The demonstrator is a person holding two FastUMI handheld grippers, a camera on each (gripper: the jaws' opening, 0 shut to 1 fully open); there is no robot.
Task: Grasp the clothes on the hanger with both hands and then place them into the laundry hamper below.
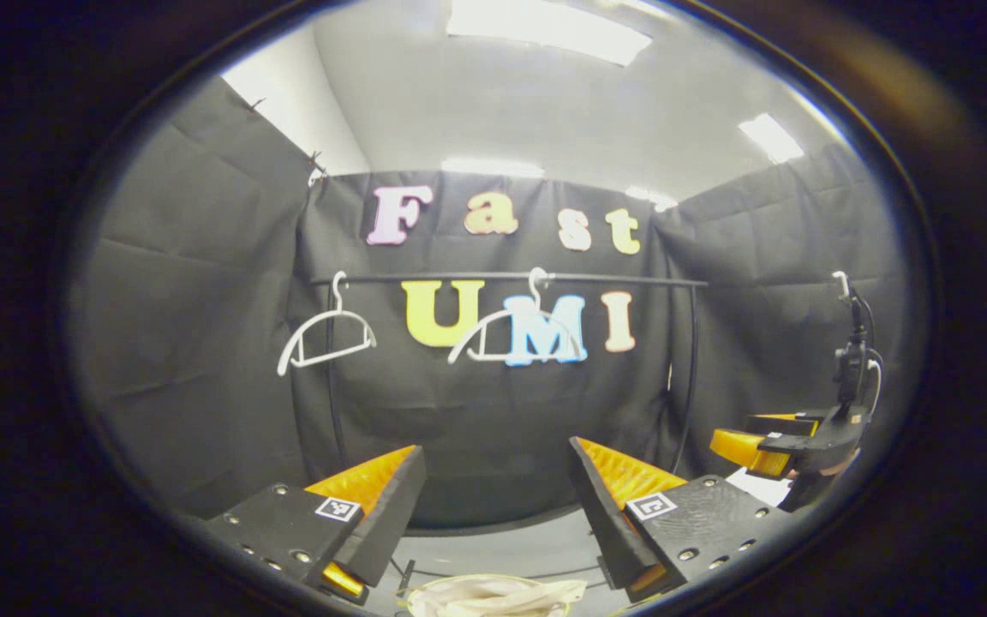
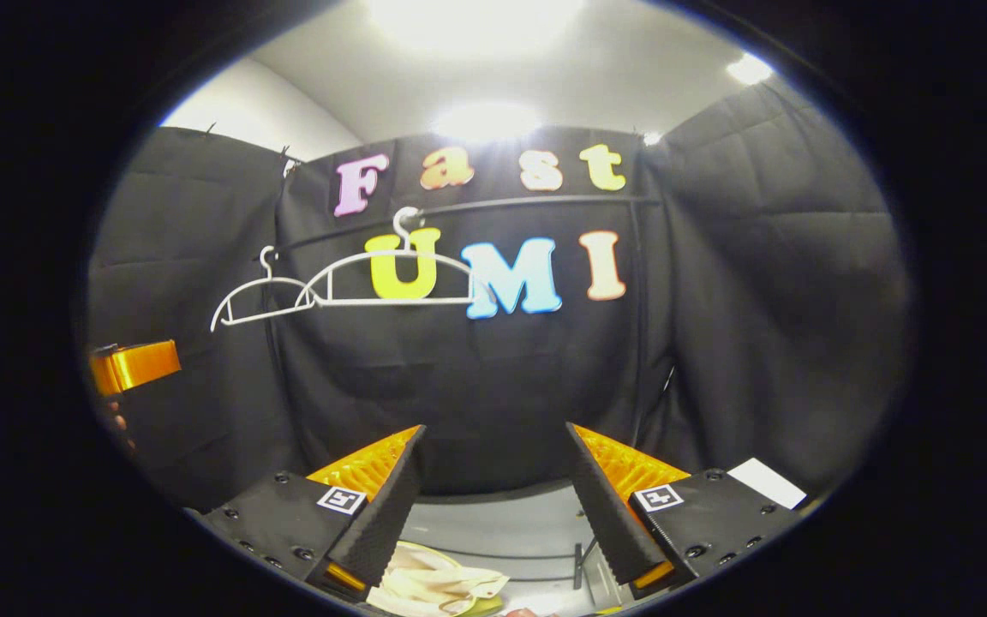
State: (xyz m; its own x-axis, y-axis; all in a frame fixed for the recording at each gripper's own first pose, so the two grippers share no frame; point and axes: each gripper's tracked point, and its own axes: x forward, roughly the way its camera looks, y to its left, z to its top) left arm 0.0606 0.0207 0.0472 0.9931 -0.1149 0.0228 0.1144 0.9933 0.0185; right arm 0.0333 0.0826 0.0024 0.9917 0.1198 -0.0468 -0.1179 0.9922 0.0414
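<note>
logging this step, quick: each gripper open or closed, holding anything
left gripper: open, holding nothing
right gripper: open, holding nothing

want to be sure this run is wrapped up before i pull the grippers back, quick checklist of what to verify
1. Two white hangers bare on the rail: left hanger and right hanger carry no clothes. ok
2. Clothes down below: pale fabric lies low between the fingers in the right gripper view, also seen in the left gripper view. ok
3. Fabric fully inside the laundry hamper: the hamper's rim is cut off at the picture edge. cannot tell
4. Left gripper open, nothing between its fingers. ok
5. Right gripper open, nothing caught. ok
6. Grippers apart from each other and from the rail. ok
</note>
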